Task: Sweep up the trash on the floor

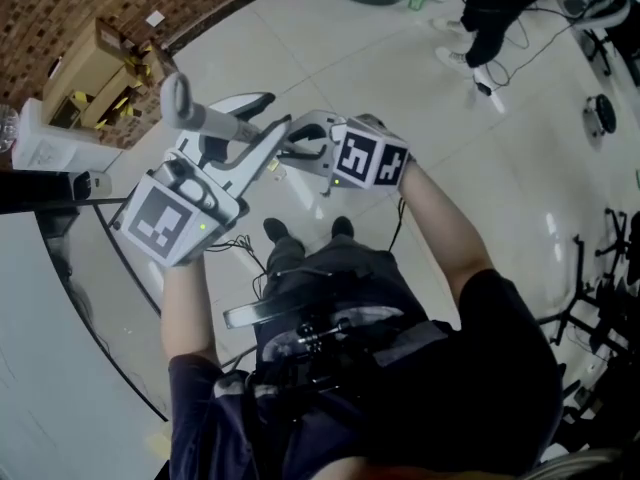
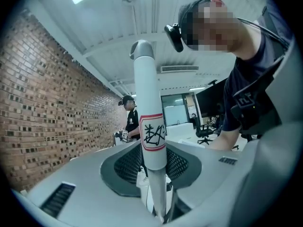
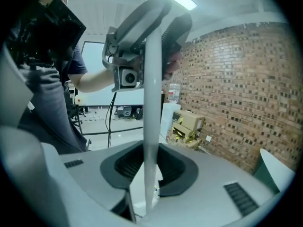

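Note:
My left gripper (image 1: pixel 272 136) is shut on a thick grey-white pole, the broom handle (image 1: pixel 205 118), whose rounded cap points up and left. In the left gripper view the broom handle (image 2: pixel 148 108) stands upright between the jaws of the left gripper (image 2: pixel 156 186) and carries a red-bordered label. My right gripper (image 1: pixel 297 152) is shut on a thin white handle (image 3: pixel 151 108) with a grey loop at its top, seemingly the dustpan's. That handle passes straight through the right gripper (image 3: pixel 149 174). A white pan with a black rim (image 1: pixel 240 101) lies on the floor beyond both grippers. The broom's head is hidden.
Cardboard boxes (image 1: pixel 110 63) are stacked against the brick wall at upper left, beside a white container (image 1: pixel 40 143). Another person (image 1: pixel 490 18) stands far across the tiled floor amid cables. Black stands (image 1: pixel 600 298) crowd the right side. The holder's shoes (image 1: pixel 305 230) are just below the grippers.

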The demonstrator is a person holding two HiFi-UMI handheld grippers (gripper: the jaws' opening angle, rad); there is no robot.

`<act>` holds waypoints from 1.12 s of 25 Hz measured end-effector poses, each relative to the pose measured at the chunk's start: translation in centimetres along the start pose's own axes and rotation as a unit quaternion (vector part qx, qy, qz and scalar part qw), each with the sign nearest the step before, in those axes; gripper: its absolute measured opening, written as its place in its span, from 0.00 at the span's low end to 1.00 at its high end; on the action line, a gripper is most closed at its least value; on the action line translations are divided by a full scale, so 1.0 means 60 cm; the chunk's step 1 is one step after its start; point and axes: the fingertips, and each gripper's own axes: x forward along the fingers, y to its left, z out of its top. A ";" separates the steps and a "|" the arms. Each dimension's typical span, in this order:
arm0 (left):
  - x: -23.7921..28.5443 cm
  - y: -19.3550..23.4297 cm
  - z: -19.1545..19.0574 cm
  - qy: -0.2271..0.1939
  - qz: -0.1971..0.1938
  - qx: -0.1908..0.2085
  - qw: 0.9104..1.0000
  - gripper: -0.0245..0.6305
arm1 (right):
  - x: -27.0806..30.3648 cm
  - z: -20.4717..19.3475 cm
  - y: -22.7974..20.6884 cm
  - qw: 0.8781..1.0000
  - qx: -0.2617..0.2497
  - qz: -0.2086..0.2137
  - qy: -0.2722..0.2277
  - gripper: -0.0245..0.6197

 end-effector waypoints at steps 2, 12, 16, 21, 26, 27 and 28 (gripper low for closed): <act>-0.004 -0.001 -0.001 -0.003 -0.010 0.003 1.000 0.21 | 0.002 0.000 0.001 1.000 -0.008 0.013 0.004 0.20; 0.015 -0.001 -0.068 0.054 -0.017 -0.041 0.998 0.11 | 0.027 -0.059 0.007 0.997 -0.014 0.066 0.046 0.20; 0.024 0.001 -0.099 0.058 -0.006 -0.105 0.993 0.11 | 0.022 -0.093 0.009 0.997 0.015 0.062 0.050 0.20; 0.038 -0.004 -0.160 0.058 0.003 -0.170 0.984 0.11 | 0.005 -0.162 0.005 0.995 0.042 0.049 0.073 0.20; 0.057 -0.002 -0.229 0.045 0.015 -0.222 0.974 0.12 | 0.000 -0.244 -0.010 0.989 0.039 0.037 0.138 0.20; 0.062 -0.002 -0.241 0.043 0.016 -0.231 0.972 0.12 | -0.001 -0.258 -0.014 0.988 0.040 0.033 0.148 0.20; 0.067 0.000 -0.253 0.040 0.017 -0.240 0.970 0.13 | -0.003 -0.272 -0.019 0.987 0.042 0.028 0.155 0.20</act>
